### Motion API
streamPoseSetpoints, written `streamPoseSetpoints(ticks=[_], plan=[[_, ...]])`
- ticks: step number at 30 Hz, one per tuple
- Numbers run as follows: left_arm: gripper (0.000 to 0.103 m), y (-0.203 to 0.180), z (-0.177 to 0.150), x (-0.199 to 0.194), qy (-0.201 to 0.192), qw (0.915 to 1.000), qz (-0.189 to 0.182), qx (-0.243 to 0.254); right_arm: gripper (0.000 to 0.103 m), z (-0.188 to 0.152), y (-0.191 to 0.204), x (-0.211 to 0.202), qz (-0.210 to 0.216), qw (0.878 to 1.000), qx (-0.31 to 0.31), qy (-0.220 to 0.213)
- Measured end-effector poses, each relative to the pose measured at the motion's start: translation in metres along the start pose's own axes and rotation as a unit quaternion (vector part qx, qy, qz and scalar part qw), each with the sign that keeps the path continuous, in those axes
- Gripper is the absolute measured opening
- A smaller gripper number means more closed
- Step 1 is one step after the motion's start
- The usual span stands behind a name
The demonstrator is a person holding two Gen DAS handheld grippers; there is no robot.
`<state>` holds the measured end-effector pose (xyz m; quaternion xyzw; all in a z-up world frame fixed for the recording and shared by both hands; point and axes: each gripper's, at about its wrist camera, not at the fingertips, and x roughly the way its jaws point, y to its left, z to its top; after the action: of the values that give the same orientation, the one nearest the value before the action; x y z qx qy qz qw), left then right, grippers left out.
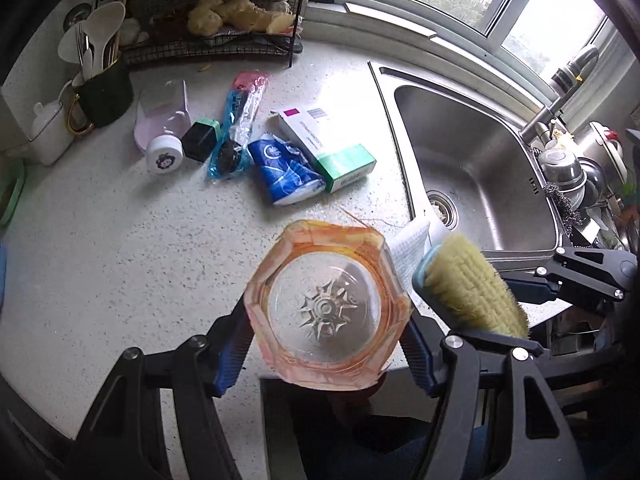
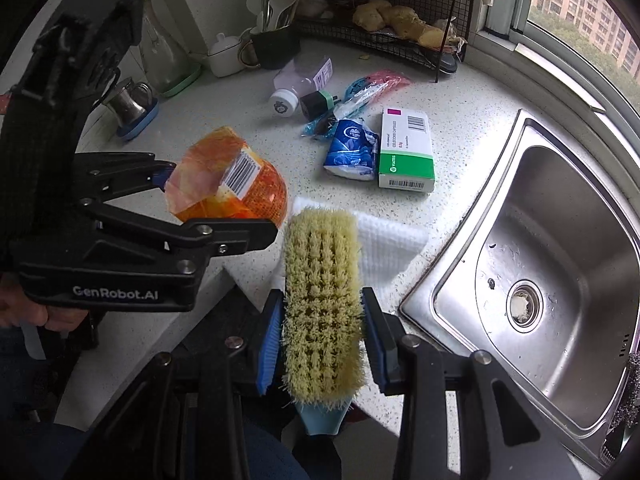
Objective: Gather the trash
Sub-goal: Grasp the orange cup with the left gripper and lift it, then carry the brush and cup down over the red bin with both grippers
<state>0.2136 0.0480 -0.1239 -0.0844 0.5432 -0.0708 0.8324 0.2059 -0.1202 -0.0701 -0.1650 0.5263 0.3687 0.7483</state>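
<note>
Over the worktop [image 1: 120, 280] edge, left tool [image 1: 326, 344] clamps an orange cup [image 1: 326, 308] and right tool [image 2: 322, 340] a scrubbing brush [image 2: 322, 292], whose seemingly shallow grip could let it slip.

The cup [image 1: 326, 312] is clear plastic with an orange wrapper, a star pattern moulded in its base, and a white barcode label with black bars. The brush [image 2: 322, 300] has pale yellow bristles on a light blue back. The cloth [image 2: 386, 248] is white with a waffle weave. The box [image 2: 406, 148] is white with a green band, a magenta square and black barcodes. The crumpled packet [image 2: 352, 150] is blue and white. The counter [image 1: 120, 248] is white with dark speckles. The sink [image 2: 560, 248] is grey steel. The finger pads [image 2: 269, 344] are blue on black frames.
</note>
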Motion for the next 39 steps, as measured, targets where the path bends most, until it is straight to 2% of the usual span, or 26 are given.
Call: streamPoseSetpoints(ticks=[5,16,25,32,36,39], plan=[[0.065,-0.018,-0.016,-0.002,-0.003,0.9998,0.022,0.0,0.035,-0.017,-0.007,-0.011,-0.002,1.0,0.008,-0.016],[0.065,-0.075,-0.065,-0.051,-0.029,0.9983,0.049,0.011,0.035,-0.071,-0.004,-0.051,0.005,0.999,0.008,-0.046],[0.065,-0.118,-0.107,-0.064,-0.027,0.998,0.056,0.014,0.035,-0.114,-0.001,-0.073,0.011,0.999,0.0,-0.051],[0.065,-0.137,-0.141,-0.037,0.012,0.9987,0.045,0.021,0.035,-0.15,-0.008,-0.056,0.015,0.999,0.017,-0.025],[0.065,-0.143,-0.162,-0.009,0.042,0.9979,0.041,0.026,0.035,-0.174,-0.013,-0.034,0.035,0.999,0.032,-0.005],[0.065,-0.144,-0.176,0.016,0.067,0.9969,0.031,0.025,0.035,-0.189,-0.018,-0.01,0.031,0.998,0.041,0.02]])
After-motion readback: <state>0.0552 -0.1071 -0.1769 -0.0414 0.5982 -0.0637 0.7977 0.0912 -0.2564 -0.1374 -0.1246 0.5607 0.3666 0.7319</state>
